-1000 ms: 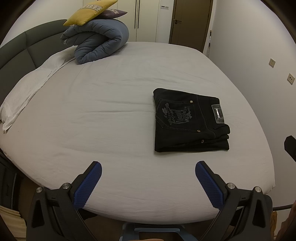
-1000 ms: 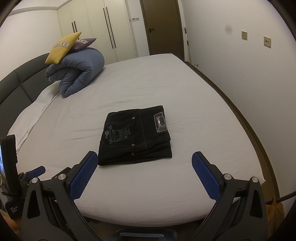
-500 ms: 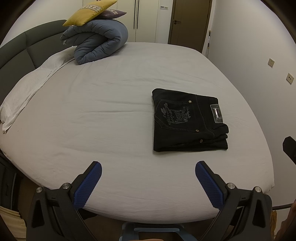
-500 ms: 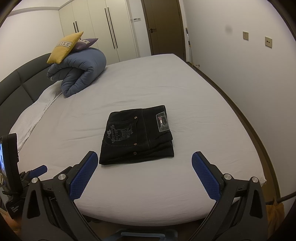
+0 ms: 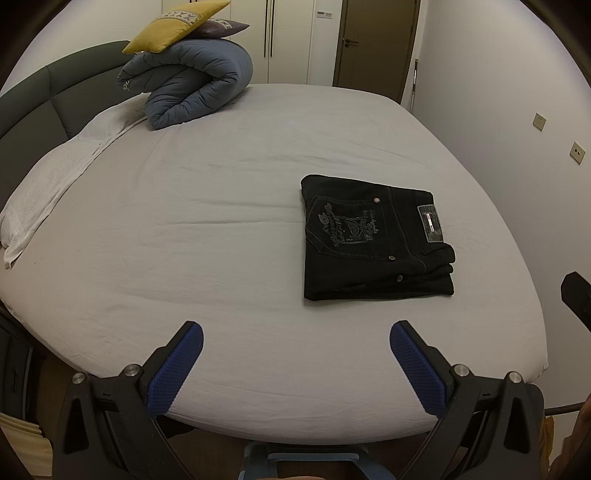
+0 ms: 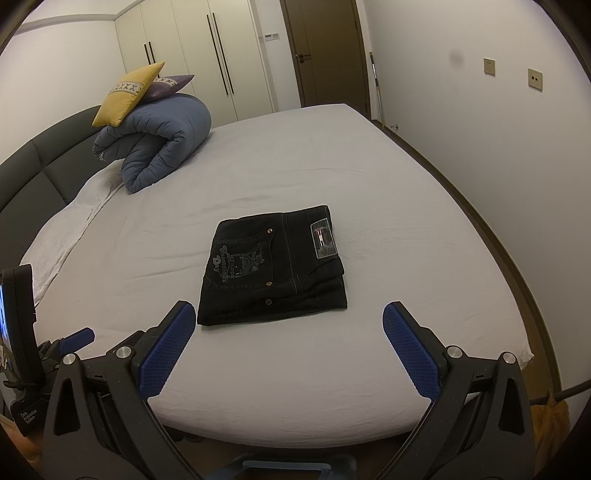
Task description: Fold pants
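Your left gripper (image 5: 295, 334) hangs over the near edge of the bed (image 5: 184, 229) with its blue pads (image 5: 173, 373) spread wide and nothing between them. Your right gripper (image 6: 288, 315) is the same: jaws fully apart, empty, held just short of the mattress edge.

The pants (image 5: 375, 238) lie folded into a compact black rectangle on the grey sheet, on the side of the bed nearer the wall with the switches, a little in from the near edge. The back pocket with its grey embroidery faces up, and the waistband label (image 6: 324, 238) sits on the end toward that wall. In the right wrist view the pants (image 6: 273, 264) lie straight ahead, between the two pads and just beyond them. Neither gripper touches the cloth.

Compared with a second ago, almost nothing has changed. The pants keep the same shape and the same place on the sheet. Both grippers are as wide open as they were. The right wrist view has lifted and drawn back slightly, so the folded stack sits a touch farther from the pads; the left wrist view has barely shifted.

At the head of the bed the rolled blue duvet (image 5: 192, 81) carries a yellow cushion (image 5: 177, 24) and a purple one behind it
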Motion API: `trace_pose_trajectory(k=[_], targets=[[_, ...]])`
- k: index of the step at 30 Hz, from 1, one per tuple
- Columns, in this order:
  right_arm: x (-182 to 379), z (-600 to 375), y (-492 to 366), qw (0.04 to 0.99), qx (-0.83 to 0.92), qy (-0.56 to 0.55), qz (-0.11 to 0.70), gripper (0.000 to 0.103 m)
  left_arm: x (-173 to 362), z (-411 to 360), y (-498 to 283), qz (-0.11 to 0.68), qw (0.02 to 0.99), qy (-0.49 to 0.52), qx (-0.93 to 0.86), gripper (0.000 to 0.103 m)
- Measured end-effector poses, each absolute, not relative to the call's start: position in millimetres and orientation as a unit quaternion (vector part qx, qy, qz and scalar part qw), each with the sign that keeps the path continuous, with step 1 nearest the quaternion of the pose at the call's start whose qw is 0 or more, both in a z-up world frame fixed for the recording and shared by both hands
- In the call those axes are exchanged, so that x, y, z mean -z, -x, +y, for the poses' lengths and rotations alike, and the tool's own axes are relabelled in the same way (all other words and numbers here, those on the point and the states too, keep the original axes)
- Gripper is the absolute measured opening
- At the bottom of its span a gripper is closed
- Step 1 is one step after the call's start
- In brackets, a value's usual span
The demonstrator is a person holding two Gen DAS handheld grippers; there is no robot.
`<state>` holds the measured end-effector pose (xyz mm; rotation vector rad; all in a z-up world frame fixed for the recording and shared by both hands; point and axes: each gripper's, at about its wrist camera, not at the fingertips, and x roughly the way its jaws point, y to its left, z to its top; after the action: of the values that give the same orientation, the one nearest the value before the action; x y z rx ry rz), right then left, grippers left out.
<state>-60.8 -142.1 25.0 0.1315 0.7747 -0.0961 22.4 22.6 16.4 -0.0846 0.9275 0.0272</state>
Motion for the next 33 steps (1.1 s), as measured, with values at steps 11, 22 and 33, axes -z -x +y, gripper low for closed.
trace_pose_trajectory(k=[11,22,33], targets=[[-22.9,-140.8,63.6,0.922,0.047,-0.065,0.378,0.103,-16.0,22.5,-22.0,0.447,0.893,0.041,-0.013,0.103],[-20.3,-139.6,65.3,0.922,0.047,-0.065,0.38,0.103,-13.2,22.6,-21.5,0.449,0.893,0.039,-0.011,0.103],[-16.3,-136.7,68.0,0.921,0.046,-0.064,0.382,0.103,-10.9,23.1,-20.2,0.449,0.892,0.04,-0.009,0.103]])
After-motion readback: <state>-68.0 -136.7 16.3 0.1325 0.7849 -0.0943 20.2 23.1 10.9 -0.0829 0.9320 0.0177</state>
